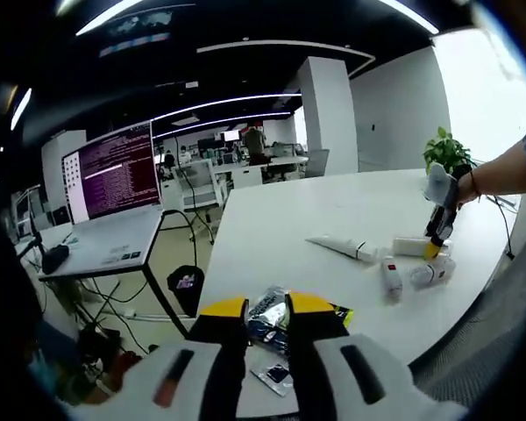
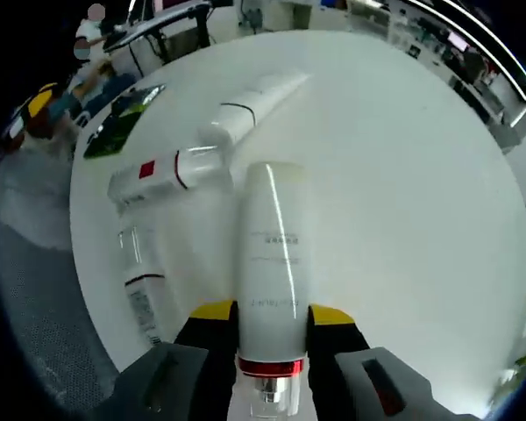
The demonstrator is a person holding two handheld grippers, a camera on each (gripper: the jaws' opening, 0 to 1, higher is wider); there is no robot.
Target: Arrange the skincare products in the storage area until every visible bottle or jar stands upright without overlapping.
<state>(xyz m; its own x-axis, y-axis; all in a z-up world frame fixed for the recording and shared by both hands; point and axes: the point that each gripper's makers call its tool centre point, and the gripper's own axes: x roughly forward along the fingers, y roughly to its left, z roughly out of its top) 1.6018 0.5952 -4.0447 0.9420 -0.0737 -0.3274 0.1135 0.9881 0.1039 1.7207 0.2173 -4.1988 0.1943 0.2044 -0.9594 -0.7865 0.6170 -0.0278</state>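
In the right gripper view, the right gripper [image 2: 272, 320] has its yellow-tipped fingers [image 2: 212, 312] clenched on a white bottle [image 2: 270, 263]. The bottle lies along the view's axis, its red-ringed neck and clear cap down between the fingers and its body reaching out over the white desk [image 2: 403, 175]. Just beyond it, three more products lie flat on the desk. A white tube [image 2: 245, 105] points away toward the far edge. A red-marked bottle [image 2: 162, 174] lies crosswise just beside the tube's near end. A clear bottle [image 2: 140, 281] with a printed label lies near the desk's left edge, apart from the others. Farther left, some dark and green packets [image 2: 118, 123] rest on the desk.

In the left gripper view, the left gripper [image 1: 267, 311] hangs at the near edge of the desk [image 1: 333, 210], well apart from the products. Its fingers [image 1: 223, 309] stand close together with a narrow gap and nothing between them, just in front of the packets [image 1: 272, 320]. Across the desk, a person's forearm [image 1: 508, 171] reaches in from the right with the right gripper [image 1: 437, 237], which meets the bottle [image 1: 414, 246] lying there. The tube [image 1: 342, 246] lies to the left of it. The red-marked bottle [image 1: 391, 275] and the clear bottle [image 1: 431, 272] lie nearer. A plant [image 1: 445, 151] stands at the far corner, and a laptop [image 1: 114, 171] sits on another table to the left.
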